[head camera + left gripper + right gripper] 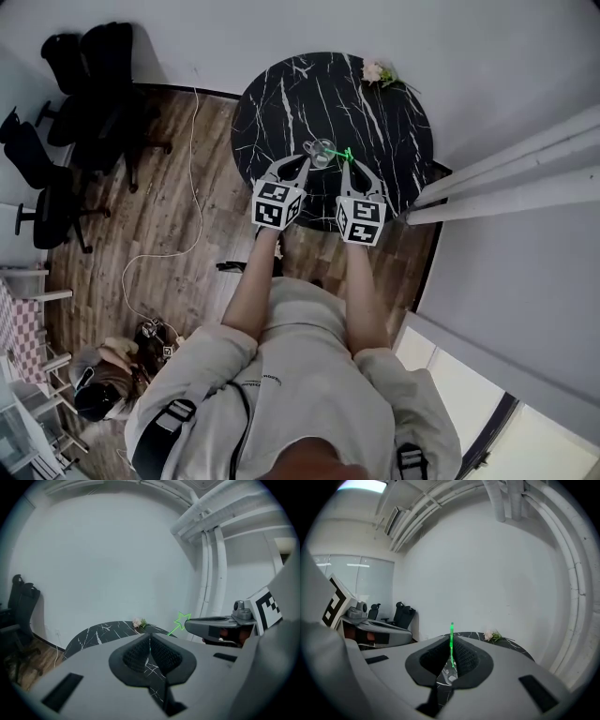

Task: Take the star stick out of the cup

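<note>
One thin green star stick was pinched in our right gripper, whose jaws were textured, its lower end over one clear cup. Our left gripper was clenched shut nearby, above one round, white-veined black table.

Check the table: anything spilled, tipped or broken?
Nothing stands out. No spill on the marble table around the clear cup; the star stick is pinched straight in the right gripper. A flower sprig lies at the table's far edge.
</note>
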### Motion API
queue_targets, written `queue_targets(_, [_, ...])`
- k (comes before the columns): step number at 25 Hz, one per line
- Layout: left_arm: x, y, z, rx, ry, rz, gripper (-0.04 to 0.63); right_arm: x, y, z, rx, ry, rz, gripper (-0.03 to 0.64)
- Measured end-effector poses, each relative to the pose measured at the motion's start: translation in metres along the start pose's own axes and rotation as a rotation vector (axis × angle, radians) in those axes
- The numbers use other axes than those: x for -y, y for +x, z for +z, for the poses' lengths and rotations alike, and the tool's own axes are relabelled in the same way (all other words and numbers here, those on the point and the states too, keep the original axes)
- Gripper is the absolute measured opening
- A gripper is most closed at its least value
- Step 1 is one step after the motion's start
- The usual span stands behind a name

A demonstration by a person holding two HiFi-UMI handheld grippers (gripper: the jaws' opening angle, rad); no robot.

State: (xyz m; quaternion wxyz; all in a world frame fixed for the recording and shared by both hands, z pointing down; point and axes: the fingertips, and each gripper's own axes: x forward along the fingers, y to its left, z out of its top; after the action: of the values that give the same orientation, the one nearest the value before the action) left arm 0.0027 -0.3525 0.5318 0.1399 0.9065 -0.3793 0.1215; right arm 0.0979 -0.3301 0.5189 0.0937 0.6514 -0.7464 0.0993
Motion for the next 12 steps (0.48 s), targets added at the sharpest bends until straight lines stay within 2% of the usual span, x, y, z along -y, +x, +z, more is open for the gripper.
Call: queue_targets(12, [0.024,-0.003,-0.003,0.001,0.013,-0.024,0.023,0.016,-0.026,0.007,0.029,0.0,-0.05,0.044])
